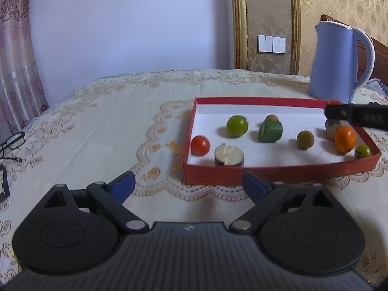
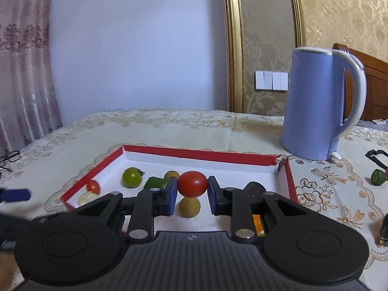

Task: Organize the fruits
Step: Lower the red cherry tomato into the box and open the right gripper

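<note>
The red tray (image 2: 198, 154) with white floor holds a green tomato (image 2: 131, 177), a cut green piece (image 2: 155, 182), a small red tomato (image 2: 93, 186), a pale cut slice (image 2: 86, 197), a tan round fruit (image 2: 189, 207) and an orange fruit (image 1: 345, 139). A large red tomato (image 2: 192, 184) sits clamped above the tray floor. A green fruit (image 2: 378, 176) lies outside on the cloth.

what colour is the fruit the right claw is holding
Red: a small tomato held in the right claw, best seen in the right wrist view.
</note>
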Available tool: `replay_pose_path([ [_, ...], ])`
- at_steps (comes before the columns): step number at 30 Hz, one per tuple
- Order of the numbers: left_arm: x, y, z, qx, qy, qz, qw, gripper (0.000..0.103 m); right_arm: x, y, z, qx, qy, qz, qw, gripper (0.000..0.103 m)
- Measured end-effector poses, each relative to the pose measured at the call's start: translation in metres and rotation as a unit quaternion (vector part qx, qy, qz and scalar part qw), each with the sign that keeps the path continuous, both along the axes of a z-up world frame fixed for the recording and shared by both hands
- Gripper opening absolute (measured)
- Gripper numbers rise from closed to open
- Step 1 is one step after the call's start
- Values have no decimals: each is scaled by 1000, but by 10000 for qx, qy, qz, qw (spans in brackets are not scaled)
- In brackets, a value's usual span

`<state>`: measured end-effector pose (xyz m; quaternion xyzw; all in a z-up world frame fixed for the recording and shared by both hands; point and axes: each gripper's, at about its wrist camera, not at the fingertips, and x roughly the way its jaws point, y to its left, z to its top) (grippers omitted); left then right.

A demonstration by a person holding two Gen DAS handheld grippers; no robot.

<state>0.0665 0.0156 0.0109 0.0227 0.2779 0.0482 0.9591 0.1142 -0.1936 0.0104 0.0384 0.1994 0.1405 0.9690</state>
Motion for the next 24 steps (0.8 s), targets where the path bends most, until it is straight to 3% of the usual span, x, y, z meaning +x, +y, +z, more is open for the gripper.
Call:
replay_pose_path([
  [10,-6,6,-10,1,102,-22,9999,95,47,5,-12,-121,319,-443,9984,26],
  [21,-6,0,-11,45,124,-79,9999,98,62,3,-26,-127,613,-553,9965,26],
  [24,-7,0,-11,28,111,-94,9999,98,62,2,-27,-95,622,-564,9964,33],
])
